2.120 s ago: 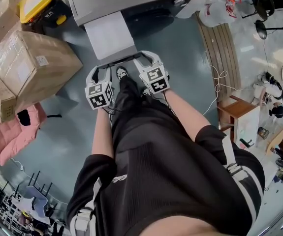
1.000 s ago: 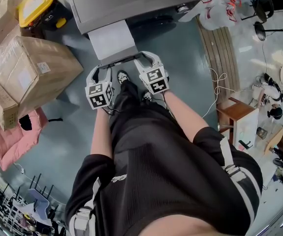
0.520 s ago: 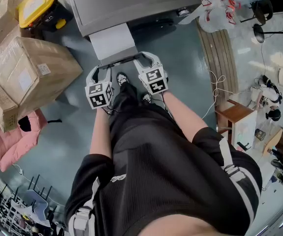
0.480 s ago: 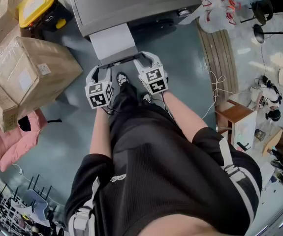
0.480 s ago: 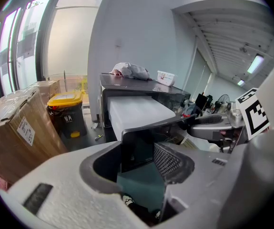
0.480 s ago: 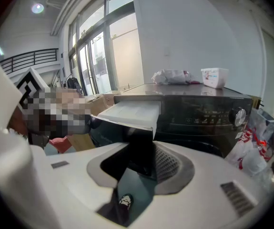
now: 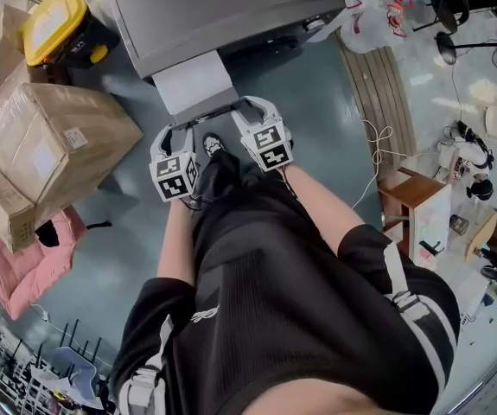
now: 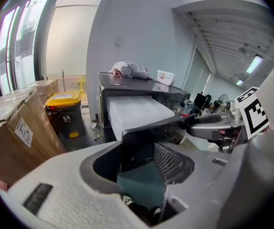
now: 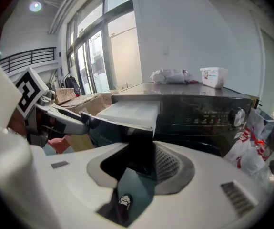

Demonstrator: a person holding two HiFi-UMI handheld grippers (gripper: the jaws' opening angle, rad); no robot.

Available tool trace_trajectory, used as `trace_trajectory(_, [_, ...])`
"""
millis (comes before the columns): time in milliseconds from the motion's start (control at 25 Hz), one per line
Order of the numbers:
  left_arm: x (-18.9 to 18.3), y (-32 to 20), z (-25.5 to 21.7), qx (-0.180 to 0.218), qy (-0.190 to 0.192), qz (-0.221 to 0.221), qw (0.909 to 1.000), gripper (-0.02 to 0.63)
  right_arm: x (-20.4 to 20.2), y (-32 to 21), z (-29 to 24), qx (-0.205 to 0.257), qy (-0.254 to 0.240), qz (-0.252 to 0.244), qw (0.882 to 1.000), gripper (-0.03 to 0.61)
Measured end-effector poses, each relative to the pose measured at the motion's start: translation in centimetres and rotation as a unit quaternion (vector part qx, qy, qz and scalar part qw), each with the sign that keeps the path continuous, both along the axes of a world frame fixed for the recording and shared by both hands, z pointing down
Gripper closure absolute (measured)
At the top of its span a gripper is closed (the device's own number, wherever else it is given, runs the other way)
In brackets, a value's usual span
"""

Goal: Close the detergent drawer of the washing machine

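Detergent drawer stands pulled well out of the washing machine's front, at its upper left corner. To seat it I'd push both ends of the drawer front evenly and straight in, keeping it level so it doesn't rack on its runners, and ease off once the front meets the machine face. Left gripper is part-spread and pinches the left end of that front; right gripper is likewise part-spread and clamped on the right end.
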State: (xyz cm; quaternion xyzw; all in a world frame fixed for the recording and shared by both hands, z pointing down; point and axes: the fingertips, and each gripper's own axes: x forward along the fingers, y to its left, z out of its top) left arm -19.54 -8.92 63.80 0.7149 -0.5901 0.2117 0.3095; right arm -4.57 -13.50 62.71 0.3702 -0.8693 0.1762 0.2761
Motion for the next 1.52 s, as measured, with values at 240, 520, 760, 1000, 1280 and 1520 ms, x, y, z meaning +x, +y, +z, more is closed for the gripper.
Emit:
trace_trajectory(240, [0.2,-0.3,0.1,-0.011,-0.003,-0.005,0.9999,0.405,0.2,-0.1,0.0,-0.003,-0.012,-0.001,1.0,0.442])
trace_trajectory(520, [-0.4,-0.5,0.0,-0.001,-0.008,-0.021,0.9998,0.403,-0.4,-0.6,0.1,0.011,-0.017,-0.017,1.0,0.439])
trace_trajectory(760, [-0.5,-1.2,0.0,-0.001,-0.006,-0.03,0.9995,0.403,-0.6,-1.3,0.0,0.009,-0.017,-0.014,1.0,0.439])
trace_trajectory(1000, [-1.3,-2.8,-0.2,-0.002,-0.005,-0.028,0.9996,0.403,-1.3,-2.7,-0.1,0.01,-0.013,-0.007,1.0,0.439])
trace_trajectory(1280, [-1.9,-4.1,-0.1,0.001,-0.004,-0.026,0.9997,0.403,-1.9,-4.1,-0.2,0.012,-0.012,-0.004,1.0,0.439])
trace_trajectory(1520, [-2.2,-5.1,-0.2,0.0,-0.003,-0.025,0.9997,0.403,-2.2,-5.0,-0.3,0.011,-0.011,-0.003,1.0,0.439])
